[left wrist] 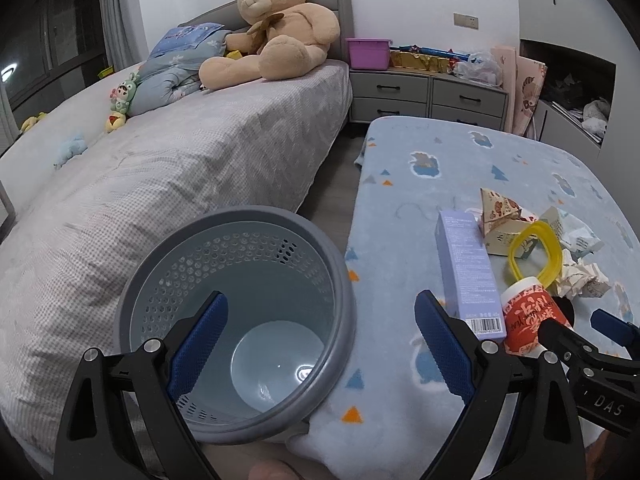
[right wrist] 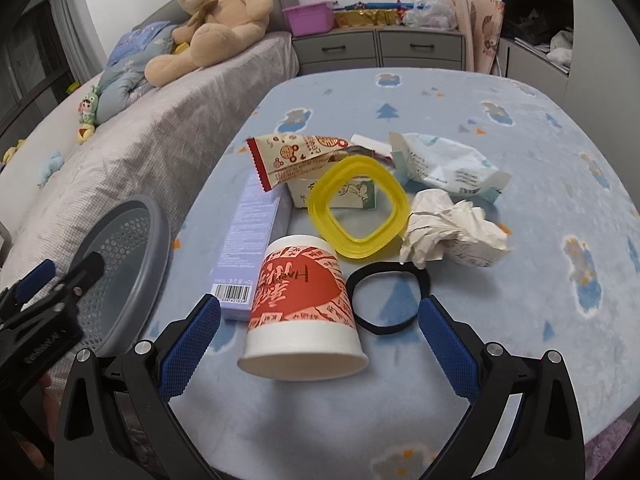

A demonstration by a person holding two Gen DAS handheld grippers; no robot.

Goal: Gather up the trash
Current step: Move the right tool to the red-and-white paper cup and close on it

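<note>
My left gripper (left wrist: 320,344) stands with jaws wide, holding nothing, above one grey perforated bin (left wrist: 240,320); the bin is empty inside and stands just beside the left edge of the blue blanket (right wrist: 480,112); my right gripper (right wrist: 318,346) also has jaws wide apart, and one paper cup (right wrist: 302,300) with red print lies on its side between the two blue pads, the pads not touching it. I take the cup as my landmark; just left of it lies one long lilac box (right wrist: 250,240) with a barcode; right of it, touching the blanket, one black ring (right wrist: 384,300); behind the cup, one yellow plastic ring (right wrist: 358,210) leans on one small carton (right wrist: 340,196); right of the yellow ring, one crumpled paper ball (right wrist: 452,232); further behind the cup I count two wrappers, one red-edged snack wrapper (right wrist: 296,156) and one white and pale blue wrapper (right wrist: 444,164). Far behind the cup one teddy bear (right wrist: 216,16) sits on the bed (right wrist: 160,136).
</note>
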